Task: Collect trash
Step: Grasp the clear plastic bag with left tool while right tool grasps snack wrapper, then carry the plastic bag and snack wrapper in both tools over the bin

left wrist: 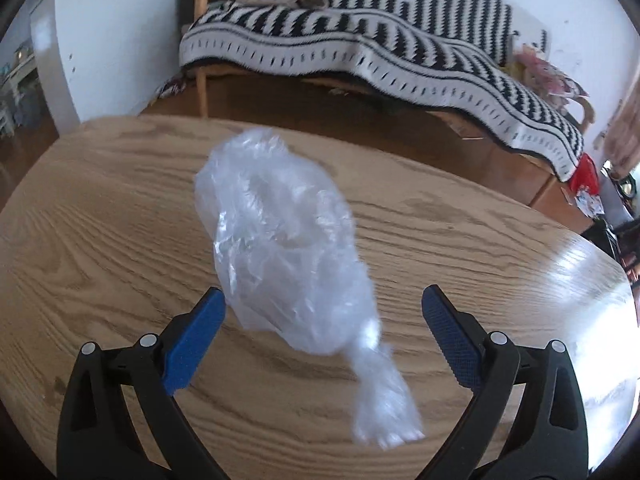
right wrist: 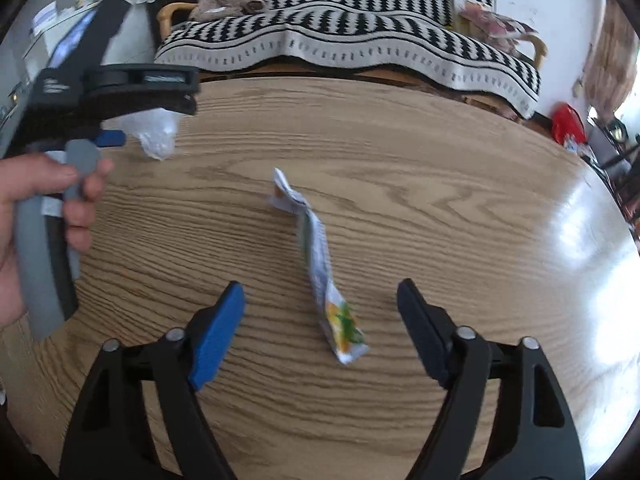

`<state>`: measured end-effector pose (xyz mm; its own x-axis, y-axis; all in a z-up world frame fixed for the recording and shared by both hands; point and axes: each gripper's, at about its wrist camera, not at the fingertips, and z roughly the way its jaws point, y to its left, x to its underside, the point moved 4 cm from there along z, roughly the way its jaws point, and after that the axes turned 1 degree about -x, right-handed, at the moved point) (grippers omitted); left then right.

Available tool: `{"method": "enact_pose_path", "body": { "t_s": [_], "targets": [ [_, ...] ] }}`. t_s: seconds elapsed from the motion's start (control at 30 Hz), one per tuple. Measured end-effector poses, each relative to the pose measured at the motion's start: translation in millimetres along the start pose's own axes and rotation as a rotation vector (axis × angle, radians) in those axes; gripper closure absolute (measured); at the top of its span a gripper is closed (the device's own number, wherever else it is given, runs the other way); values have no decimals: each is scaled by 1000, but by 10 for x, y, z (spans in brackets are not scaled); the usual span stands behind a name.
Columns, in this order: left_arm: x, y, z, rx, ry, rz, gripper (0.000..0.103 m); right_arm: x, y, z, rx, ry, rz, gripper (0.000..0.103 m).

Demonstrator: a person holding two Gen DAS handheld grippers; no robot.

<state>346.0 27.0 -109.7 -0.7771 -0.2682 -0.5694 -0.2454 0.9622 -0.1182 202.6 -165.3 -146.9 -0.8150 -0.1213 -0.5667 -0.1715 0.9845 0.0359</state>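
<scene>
A crumpled clear plastic bag [left wrist: 280, 248] lies on the wooden table [left wrist: 480, 240] in the left wrist view. My left gripper [left wrist: 323, 304] is open, its blue pads on either side of the bag's near end, not closed on it. In the right wrist view a twisted white wrapper with orange and green print [right wrist: 320, 264] lies on the table [right wrist: 440, 184]. My right gripper [right wrist: 320, 300] is open, its fingers straddling the wrapper's near end. The left gripper, held by a hand [right wrist: 36, 216], shows at the left of that view above the plastic bag [right wrist: 154, 136].
A bench with a black-and-white striped blanket [left wrist: 360, 40] stands beyond the table's far edge. A soft toy [right wrist: 234, 0] lies on it. A red object [right wrist: 568, 122] sits on the floor at right. A white cabinet [left wrist: 108, 40] stands at left.
</scene>
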Motion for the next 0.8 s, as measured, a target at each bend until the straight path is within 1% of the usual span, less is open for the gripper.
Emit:
{"method": "enact_pose_path", "body": {
  "t_s": [0.03, 0.07, 0.1, 0.13, 0.17, 0.2, 0.23, 0.27, 0.3, 0.4, 0.53, 0.63, 0.7, 0.77, 0.8],
  "targets": [
    [-7, 22, 20, 2, 1, -4, 7, -10, 30, 4, -10, -1, -4, 38],
    [-13, 51, 43, -3, 7, -7, 8, -23, 55, 9, -25, -2, -7, 48],
    [-13, 72, 64, -2, 18, -11, 14, -38, 86, 10, -34, -5, -15, 54],
    [-13, 77, 63, -8, 14, -4, 17, -49, 105, 1, -39, -6, -21, 67],
    [-13, 75, 59, -18, 9, 12, 34, -57, 138, -1, -51, -5, -28, 81],
    [-10, 63, 52, -37, 4, 41, 50, -59, 173, 1, -58, -4, -35, 86],
    [1, 52, 43, -39, 0, 64, 56, -74, 198, -5, -55, -6, -41, 89],
    [17, 40, 35, -39, -2, 74, 76, -74, 231, -9, -51, -10, -53, 90],
    [35, 27, 26, -43, -1, 89, 80, -74, 263, -15, -51, -15, -63, 90],
    [98, -9, -19, -43, 1, 123, 84, -57, 313, -70, -42, -29, -76, 91],
    [153, -12, -152, -45, -5, 161, 85, -36, 264, -228, -33, -47, -72, 91],
    [164, -15, -315, -36, -13, 175, 85, 9, 115, -417, -27, -61, -39, 91],
    [170, -5, -498, -18, -23, 167, 85, 49, -35, -561, -29, -68, -5, 91],
    [232, -21, -657, 5, -20, 163, 85, 111, -166, -724, -24, -76, 16, 91],
    [293, -57, -764, 14, -23, 178, 85, 143, -202, -794, -20, -81, 21, 91]
  ]
}}
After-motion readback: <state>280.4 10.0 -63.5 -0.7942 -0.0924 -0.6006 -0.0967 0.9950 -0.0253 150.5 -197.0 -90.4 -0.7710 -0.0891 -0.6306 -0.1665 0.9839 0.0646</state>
